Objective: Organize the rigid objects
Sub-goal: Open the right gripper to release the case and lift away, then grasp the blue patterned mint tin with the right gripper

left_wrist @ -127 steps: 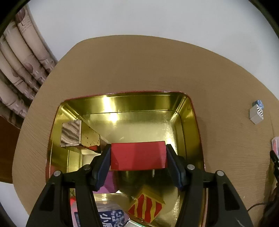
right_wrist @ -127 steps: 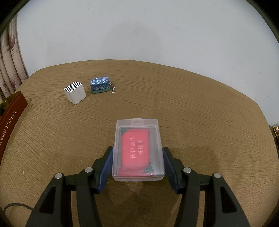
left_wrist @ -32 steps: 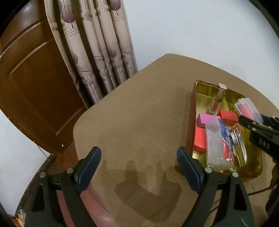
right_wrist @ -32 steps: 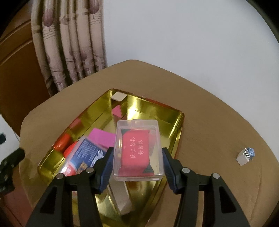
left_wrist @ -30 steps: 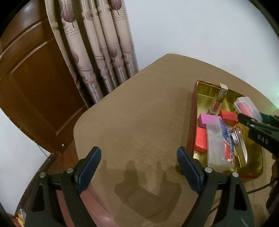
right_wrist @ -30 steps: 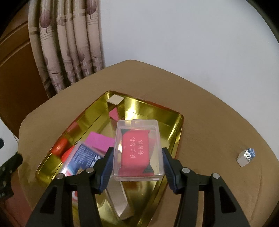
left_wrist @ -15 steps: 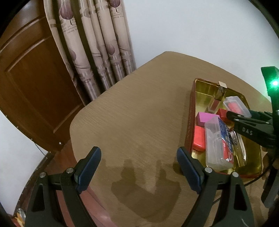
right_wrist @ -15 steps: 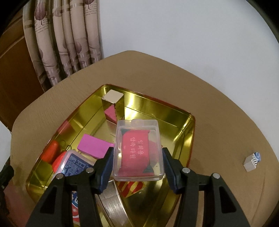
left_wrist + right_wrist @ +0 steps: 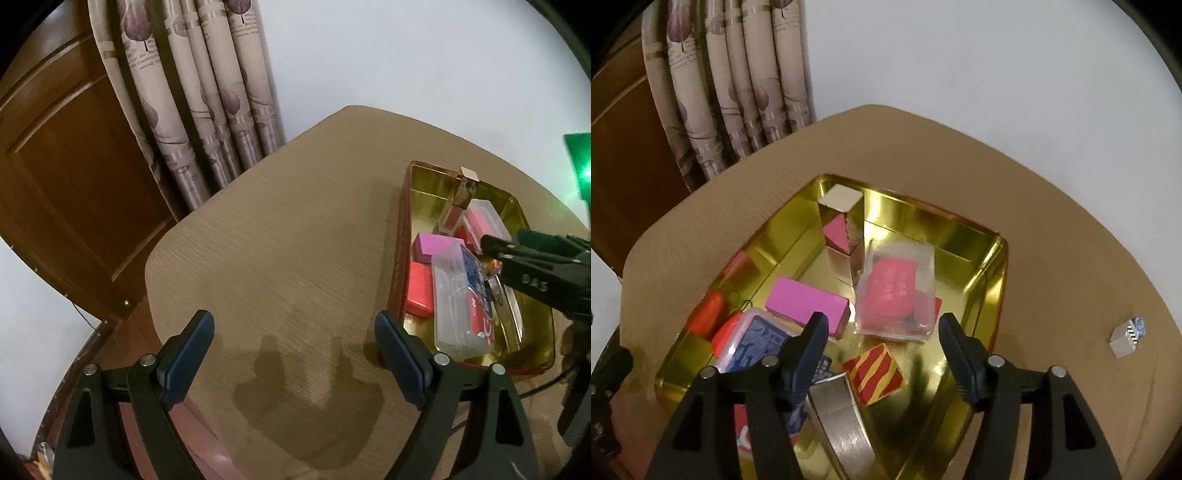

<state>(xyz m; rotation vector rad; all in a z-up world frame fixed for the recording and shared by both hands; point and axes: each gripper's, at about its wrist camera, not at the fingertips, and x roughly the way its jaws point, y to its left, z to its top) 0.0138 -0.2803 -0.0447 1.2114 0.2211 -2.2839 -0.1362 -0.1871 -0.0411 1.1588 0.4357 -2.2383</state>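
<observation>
We have just let go of the clear case: half a second ago the right hand-held gripper was clamped on it above the gold tin, and now its fingers stand apart with nothing between them. The case, with its red contents, lies inside the tin just ahead of those fingers, beside the pink box and resting partly on a red block; its image is blurred, so it may not have settled. The left hand-held gripper is spread wide and empty over bare desk, the tin off to its right. Well to the right of the right hand-held gripper, 1 small striped cube sits outside the tin, likely our next pick.
</observation>
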